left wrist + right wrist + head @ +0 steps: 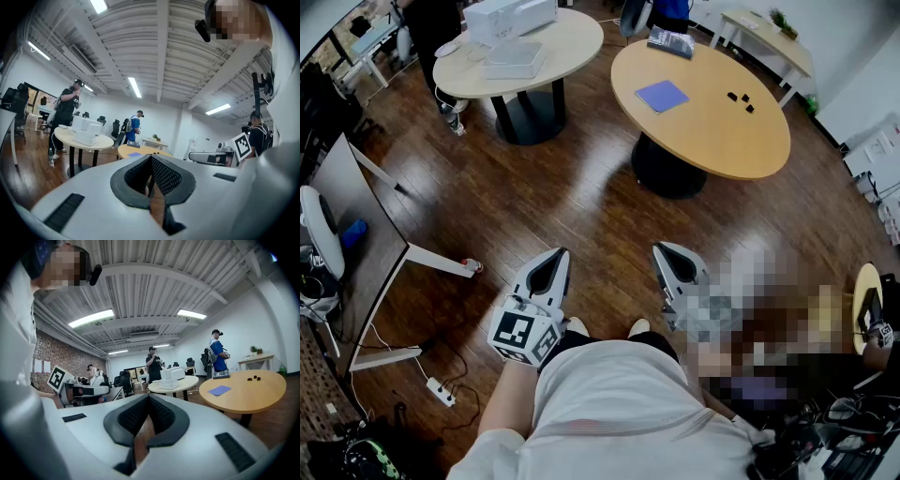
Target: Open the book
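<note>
Head view is showing you holding the left gripper (557,258) and right gripper (667,255) at your waist, jaws together and empty. The blue book (662,95) is lying on the round table (712,131) well ahead, so you should be stepping close before parting jaws at its cover edge.

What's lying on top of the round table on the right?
A blue book, a few small black things and a dark stack at the far edge. The book is closed, so its pages are hidden.

Left gripper (553,261) and right gripper (667,255) apparently closed, empty
</note>
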A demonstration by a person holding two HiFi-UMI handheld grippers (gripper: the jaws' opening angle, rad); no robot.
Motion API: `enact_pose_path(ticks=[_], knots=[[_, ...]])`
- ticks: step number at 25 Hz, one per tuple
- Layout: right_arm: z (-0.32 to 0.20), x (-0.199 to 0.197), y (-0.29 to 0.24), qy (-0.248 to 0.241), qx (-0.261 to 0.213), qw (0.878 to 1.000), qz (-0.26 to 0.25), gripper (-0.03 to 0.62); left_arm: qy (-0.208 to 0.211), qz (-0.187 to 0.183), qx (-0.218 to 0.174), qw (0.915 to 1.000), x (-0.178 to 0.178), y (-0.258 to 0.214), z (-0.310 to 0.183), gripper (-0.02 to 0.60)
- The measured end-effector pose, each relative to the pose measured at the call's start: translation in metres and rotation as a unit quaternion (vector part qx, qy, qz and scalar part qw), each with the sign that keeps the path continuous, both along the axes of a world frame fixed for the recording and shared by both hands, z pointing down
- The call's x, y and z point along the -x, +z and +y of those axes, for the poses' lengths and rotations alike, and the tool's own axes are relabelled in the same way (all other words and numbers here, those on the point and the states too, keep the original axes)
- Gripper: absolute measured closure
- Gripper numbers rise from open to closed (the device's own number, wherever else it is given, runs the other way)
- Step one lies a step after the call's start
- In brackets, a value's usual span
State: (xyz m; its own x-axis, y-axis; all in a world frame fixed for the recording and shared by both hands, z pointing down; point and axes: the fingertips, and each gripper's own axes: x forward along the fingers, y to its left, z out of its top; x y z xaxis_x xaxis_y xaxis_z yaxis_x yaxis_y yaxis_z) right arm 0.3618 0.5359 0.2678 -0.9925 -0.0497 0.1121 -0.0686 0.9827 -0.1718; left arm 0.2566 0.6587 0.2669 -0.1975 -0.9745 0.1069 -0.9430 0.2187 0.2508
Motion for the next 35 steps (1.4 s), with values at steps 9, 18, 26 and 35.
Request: enact_pose_path(ticks=[9,18,26,35], knots=[[0.021,0.032,0.017,0.004,0.01,1.0,0.019,0.597,0.01,0.008,0.017,0.9998,0.034,0.025,0.019,0.571],[-0.013,0.066,0.03,-0.019,0.034,0.999,0.019,0.597,-0.006,0.017,0.029,0.9994,0.06,0.026,-0.017,0.571],[-0.101,0.11,0.03,-0.038,0.038,0.999,0.001,0.597,-0.028,0.009,0.025,0.9992,0.094,0.018,-0.106,0.571],[-0.211,0.14,0.022,-0.051,0.037,0.998,-0.01,0.597,-0.05,-0.005,0.02,0.9985,0.122,0.004,-0.205,0.571]])
